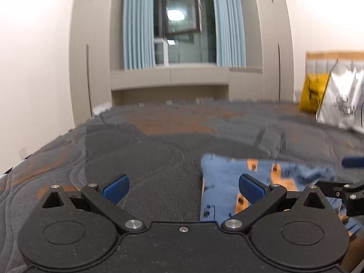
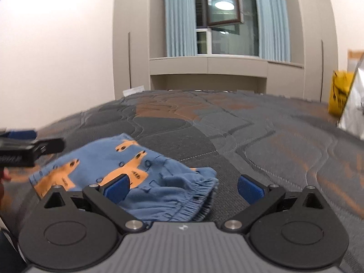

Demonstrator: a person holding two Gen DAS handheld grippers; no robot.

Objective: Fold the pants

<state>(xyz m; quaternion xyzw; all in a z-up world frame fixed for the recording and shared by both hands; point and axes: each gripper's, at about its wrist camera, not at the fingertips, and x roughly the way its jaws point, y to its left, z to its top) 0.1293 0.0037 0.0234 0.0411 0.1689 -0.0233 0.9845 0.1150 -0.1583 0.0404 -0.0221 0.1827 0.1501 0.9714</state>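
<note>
blue fingers [image 1: 116, 187] wide apart, gripping nothing.

The pants [image 2: 141, 182] are blue with orange shapes on them. The bed [image 2: 250, 136] is grey with orange patches and wavy stitched lines. The curtains [image 1: 136, 22] are light blue.

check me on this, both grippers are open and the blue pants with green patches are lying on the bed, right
Not quite: the patches are orange, not green, as the right wrist view shows most clearly. The rest holds: the left gripper and the right gripper are both open with nothing between their fingers, and the blue pants lie bunched on the bed.
</note>
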